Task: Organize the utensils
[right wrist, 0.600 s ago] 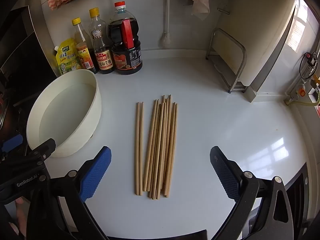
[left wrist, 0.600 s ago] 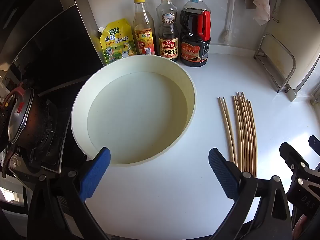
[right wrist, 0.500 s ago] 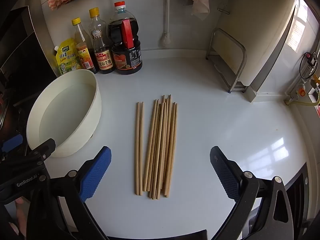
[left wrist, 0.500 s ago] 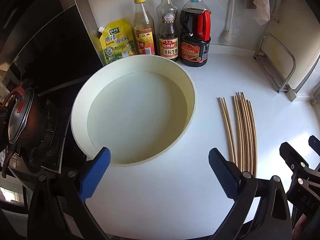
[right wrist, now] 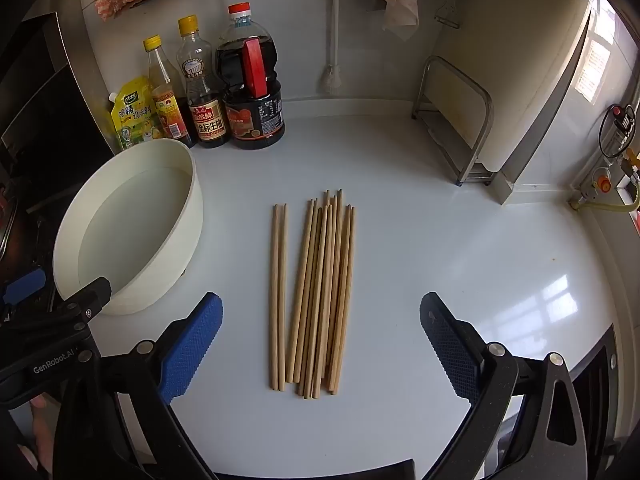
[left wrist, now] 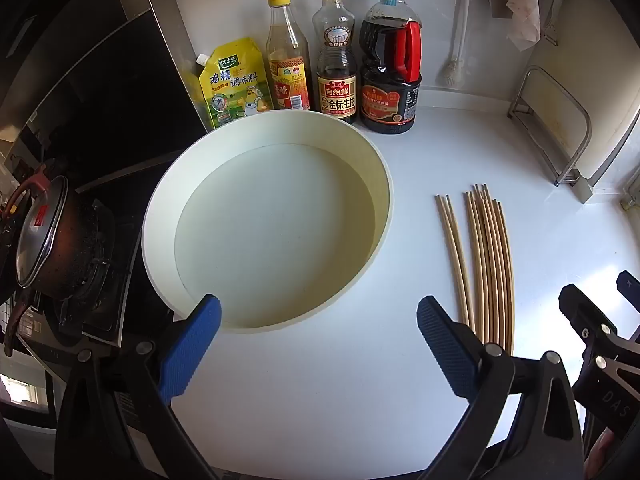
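Several wooden chopsticks (right wrist: 320, 292) lie in a loose bundle on the white counter, with a separate pair (right wrist: 278, 292) just to their left. They also show in the left wrist view (left wrist: 486, 264), right of a round cream basin (left wrist: 384, 184). My right gripper (right wrist: 320, 344) is open and empty, hovering over the near ends of the chopsticks. My left gripper (left wrist: 318, 344) is open and empty, at the near rim of the basin (right wrist: 198, 188).
Three sauce bottles (left wrist: 390, 64) and a yellow seasoning pouch (left wrist: 234, 84) stand at the back wall. A pot (left wrist: 48, 240) sits on the stove at left. A metal rack (right wrist: 460, 120) with a cutting board stands at back right.
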Tool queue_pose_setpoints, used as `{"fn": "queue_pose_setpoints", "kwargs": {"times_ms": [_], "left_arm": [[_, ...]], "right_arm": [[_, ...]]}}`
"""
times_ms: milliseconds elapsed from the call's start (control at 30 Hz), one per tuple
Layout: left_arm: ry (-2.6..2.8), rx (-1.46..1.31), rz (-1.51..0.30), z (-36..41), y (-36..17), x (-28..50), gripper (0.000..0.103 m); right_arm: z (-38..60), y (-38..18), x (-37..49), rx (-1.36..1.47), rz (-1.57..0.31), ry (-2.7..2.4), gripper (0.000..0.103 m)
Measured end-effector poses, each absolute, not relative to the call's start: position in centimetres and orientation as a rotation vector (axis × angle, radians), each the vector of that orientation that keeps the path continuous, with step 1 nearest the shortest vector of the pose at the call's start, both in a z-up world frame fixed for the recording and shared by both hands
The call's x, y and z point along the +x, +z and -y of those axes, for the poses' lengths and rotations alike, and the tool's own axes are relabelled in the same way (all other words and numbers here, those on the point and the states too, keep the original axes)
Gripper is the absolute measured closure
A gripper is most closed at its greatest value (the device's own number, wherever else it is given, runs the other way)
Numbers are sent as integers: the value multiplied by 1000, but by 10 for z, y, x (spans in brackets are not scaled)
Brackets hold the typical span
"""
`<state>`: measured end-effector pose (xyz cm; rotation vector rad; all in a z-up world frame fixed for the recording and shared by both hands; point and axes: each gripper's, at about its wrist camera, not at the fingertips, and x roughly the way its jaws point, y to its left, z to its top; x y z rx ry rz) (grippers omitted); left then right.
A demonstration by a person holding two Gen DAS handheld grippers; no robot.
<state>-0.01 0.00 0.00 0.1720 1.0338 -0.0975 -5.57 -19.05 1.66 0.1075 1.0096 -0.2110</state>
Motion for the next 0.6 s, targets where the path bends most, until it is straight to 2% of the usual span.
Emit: {"fn": "queue_pose_setpoints", "kwargs": {"times_ms": [600], "left_arm": [[-97,172,-1034,0,0,0,6]], "right_arm": [[190,17,-55,108,-1010,-213,8]]}}
